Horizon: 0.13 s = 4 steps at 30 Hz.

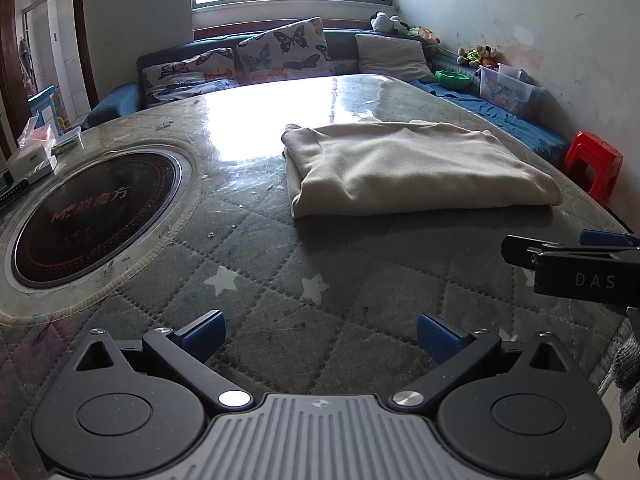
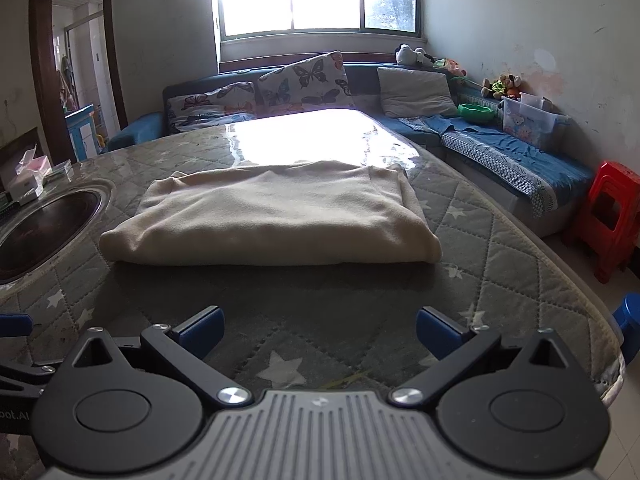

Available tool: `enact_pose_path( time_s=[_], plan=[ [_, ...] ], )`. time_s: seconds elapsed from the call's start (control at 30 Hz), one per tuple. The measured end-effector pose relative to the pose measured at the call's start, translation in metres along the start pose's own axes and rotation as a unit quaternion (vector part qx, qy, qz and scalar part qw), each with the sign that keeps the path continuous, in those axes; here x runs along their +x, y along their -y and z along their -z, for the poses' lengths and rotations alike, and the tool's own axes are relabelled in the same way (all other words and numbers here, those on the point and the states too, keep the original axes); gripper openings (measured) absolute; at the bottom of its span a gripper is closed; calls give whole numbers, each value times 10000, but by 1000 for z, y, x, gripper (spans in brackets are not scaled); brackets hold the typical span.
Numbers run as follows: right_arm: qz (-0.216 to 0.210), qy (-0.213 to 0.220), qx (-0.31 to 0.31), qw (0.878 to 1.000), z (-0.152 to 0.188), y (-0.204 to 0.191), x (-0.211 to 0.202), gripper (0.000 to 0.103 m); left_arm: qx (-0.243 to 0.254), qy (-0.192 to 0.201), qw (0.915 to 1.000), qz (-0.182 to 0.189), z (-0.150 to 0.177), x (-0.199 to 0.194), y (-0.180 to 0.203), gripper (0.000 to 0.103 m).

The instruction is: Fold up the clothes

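Folding appears all but finished on the quilted, star-printed table (image 2: 500, 240): the cream garment (image 2: 272, 216) lies as a thick, squared-off stack near the table's middle, its rounded fold edge facing me and its layers stacked fairly evenly. From my right gripper (image 2: 320, 336) the bundle sits dead ahead at twelve o'clock, apart from the blue pads (image 2: 202, 330), which stand wide apart with nothing between them. From my left gripper (image 1: 320, 338) the same garment (image 1: 412, 164) lies off toward one o'clock, well clear; those jaws too are spread and empty (only bare quilting shows between them). The right tool's nose (image 1: 572, 264) pokes into the left view at three o'clock, hovering over the near table edge.

At nine to ten o'clock in the left view a round black cooktop (image 1: 96, 216) is set into the table, well apart from the cloth. A red stool (image 2: 608, 216) stands on the floor at three o'clock, beyond the table rim.

My reading: this is the release-and-check stage, with neither tool touching fabric. If one more fold is wanted, the next move calls for both grippers to reach forward, pinch the near corners of the stack together and carry them over evenly; otherwise a light press to square the far left corner, which looks slightly ruffled.
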State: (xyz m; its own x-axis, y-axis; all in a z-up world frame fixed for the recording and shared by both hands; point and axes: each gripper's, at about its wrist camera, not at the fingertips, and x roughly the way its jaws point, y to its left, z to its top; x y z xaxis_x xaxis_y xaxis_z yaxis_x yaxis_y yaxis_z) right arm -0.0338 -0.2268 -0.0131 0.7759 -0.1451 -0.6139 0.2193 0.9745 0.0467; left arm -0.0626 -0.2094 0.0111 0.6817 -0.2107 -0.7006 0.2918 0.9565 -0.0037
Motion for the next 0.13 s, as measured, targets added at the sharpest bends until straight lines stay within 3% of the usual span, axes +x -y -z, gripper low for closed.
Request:
enact_pose_path(
  time_s=[0.13],
  plan=[
    [6, -9, 13, 10000, 0, 0, 0, 103, 10, 12, 10000, 10, 0, 0, 1, 103]
  ],
)
